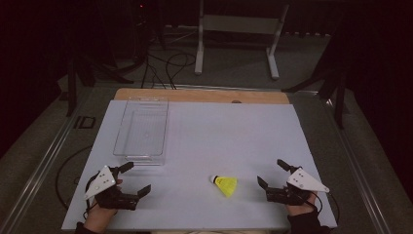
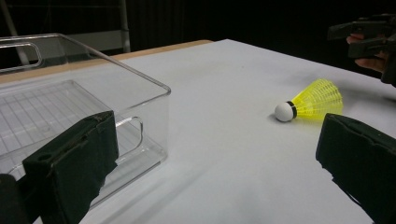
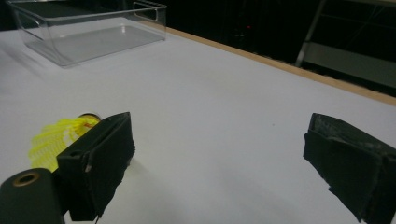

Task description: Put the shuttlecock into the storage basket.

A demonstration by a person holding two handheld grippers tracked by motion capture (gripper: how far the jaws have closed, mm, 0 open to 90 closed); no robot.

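Resting wide apart, empty: left gripper (image 1: 135,179), right gripper (image 1: 271,174) | shuttlecock (image 1: 225,184) at right gripper's 9 o'clock | featherlight, crushable skirt | pinch white cork head

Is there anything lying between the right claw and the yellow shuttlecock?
No. In the high view, just bare white table separates the open right claw from the shuttlecock.

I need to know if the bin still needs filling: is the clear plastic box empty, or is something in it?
Empty. The clear plastic box shows only its ribbed floor; the yellow shuttlecock lies outside on the white table.
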